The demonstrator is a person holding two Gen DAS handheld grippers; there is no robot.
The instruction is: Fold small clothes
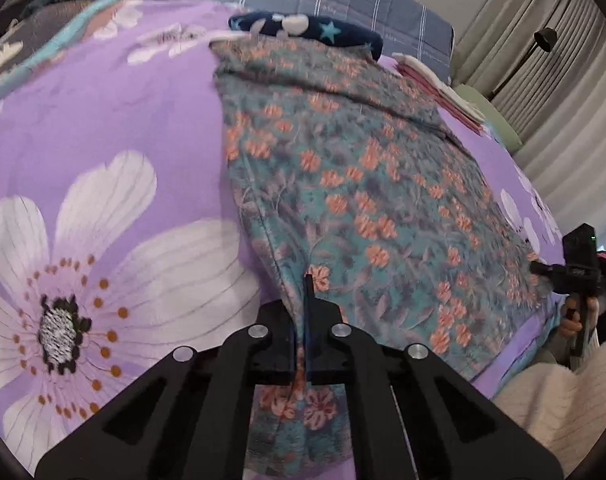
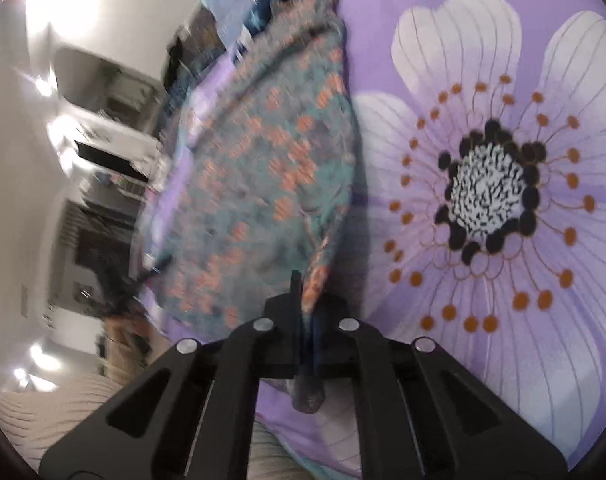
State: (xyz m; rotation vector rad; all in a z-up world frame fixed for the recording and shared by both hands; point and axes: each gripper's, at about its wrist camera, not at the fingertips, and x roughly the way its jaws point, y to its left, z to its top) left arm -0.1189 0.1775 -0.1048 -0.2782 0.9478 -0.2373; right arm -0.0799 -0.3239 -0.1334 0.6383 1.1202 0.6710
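Floral garment (image 1: 363, 184), teal with orange flowers, lies spread on purple flowered bedsheet (image 1: 115, 128); far end touches dark star-print item (image 1: 303, 30).

Left gripper (image 1: 307, 300): jaws pressed together, pinching near hem of garment.

Right gripper (image 2: 303, 292): jaws also clamped on cloth edge at other near corner; view blurred.

Step in hand, by judgement: fold near hem toward far end.

To do well: lift both corners evenly, keep hem taut between grippers, carry over, align edges before release. Uneven lift risks skewed fold.
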